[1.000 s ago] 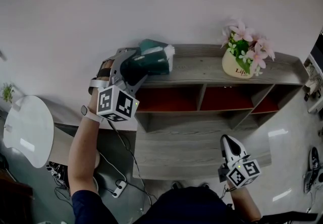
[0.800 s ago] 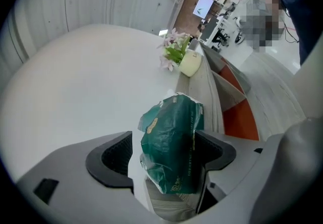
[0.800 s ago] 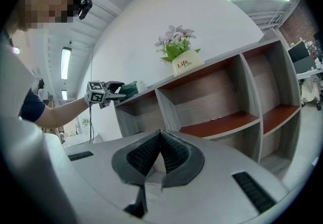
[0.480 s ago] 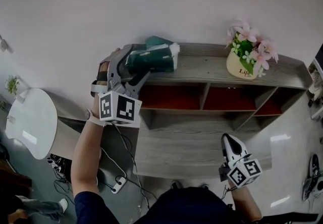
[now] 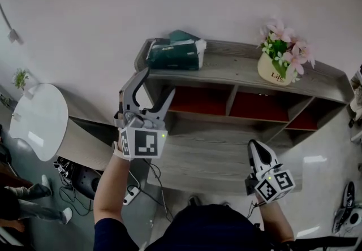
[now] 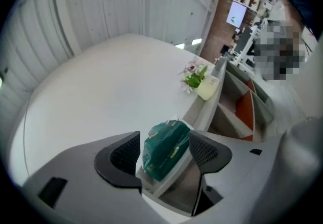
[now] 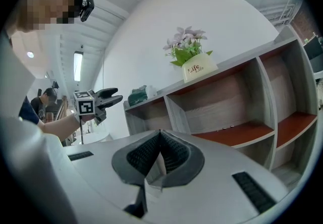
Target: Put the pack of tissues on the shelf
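Note:
The green pack of tissues (image 5: 175, 53) lies on the left end of the shelf's top board (image 5: 237, 69); the left gripper view looks at the pack (image 6: 165, 150) from a short way off. My left gripper (image 5: 158, 83) hangs below and in front of it, clear of the pack. It is open, its jaws have just been closing a little, and nothing is between them. The right gripper view shows that gripper (image 7: 117, 96) left of the pack (image 7: 137, 96). My right gripper (image 5: 254, 158) is low at the right, shut and empty, its pads (image 7: 171, 155) pressed together.
A cream pot of pink flowers (image 5: 277, 72) stands on the top board's right part. Red-backed cubbies (image 5: 198, 105) lie under the board. A white round table (image 5: 34, 128) is at the left, with cables and a power strip (image 5: 133, 194) on the floor beside it.
My left gripper has let go of the tissue pack, which stays on the top shelf, and has drawn back down and away from it. The right gripper has hardly moved.

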Motion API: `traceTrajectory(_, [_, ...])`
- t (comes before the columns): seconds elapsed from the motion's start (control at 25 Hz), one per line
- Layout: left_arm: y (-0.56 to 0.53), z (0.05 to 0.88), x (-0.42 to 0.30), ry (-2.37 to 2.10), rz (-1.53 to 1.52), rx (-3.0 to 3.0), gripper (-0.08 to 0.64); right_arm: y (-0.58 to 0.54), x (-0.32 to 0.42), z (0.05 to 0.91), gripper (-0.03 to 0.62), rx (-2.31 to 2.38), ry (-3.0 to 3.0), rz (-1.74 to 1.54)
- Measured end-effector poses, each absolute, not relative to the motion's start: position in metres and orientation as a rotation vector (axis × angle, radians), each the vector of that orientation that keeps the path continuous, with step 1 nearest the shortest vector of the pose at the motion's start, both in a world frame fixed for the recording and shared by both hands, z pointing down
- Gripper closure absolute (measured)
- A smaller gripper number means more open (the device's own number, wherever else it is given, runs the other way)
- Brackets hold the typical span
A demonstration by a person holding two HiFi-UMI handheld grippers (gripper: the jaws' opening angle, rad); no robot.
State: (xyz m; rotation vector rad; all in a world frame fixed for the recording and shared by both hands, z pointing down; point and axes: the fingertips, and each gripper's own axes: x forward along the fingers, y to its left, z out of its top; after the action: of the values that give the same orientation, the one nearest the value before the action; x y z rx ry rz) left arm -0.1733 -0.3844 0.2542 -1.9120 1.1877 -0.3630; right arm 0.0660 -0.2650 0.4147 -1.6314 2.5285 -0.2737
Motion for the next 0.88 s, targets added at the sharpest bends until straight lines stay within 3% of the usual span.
traceTrajectory(0.16, [-0.353, 0.267, -0.171, 1.253, -0.294, -2.002, 0.358, -0.269, 0.069, 0.409, 0.588, -1.599, 2.554, -0.255])
traceTrajectory(0.32, [-0.33, 0.284, -0.165, 1.32, -0.237, -2.074, 0.43, -0.278, 0.074, 0.398, 0.588, -1.57, 2.569, -0.197])
traceTrajectory(0.64, [-0.297, 0.32, -0.142, 1.506, 0.039, -2.294, 0.451, -0.293, 0.072, 0.372, 0.588, -1.502, 2.614, -0.056])
traceTrajectory(0.88, [-0.275, 0.359, -0.13, 1.637, 0.073, -2.408, 0.453, -0.294, 0.072, 0.362, 0.588, -1.465, 2.573, -0.061])
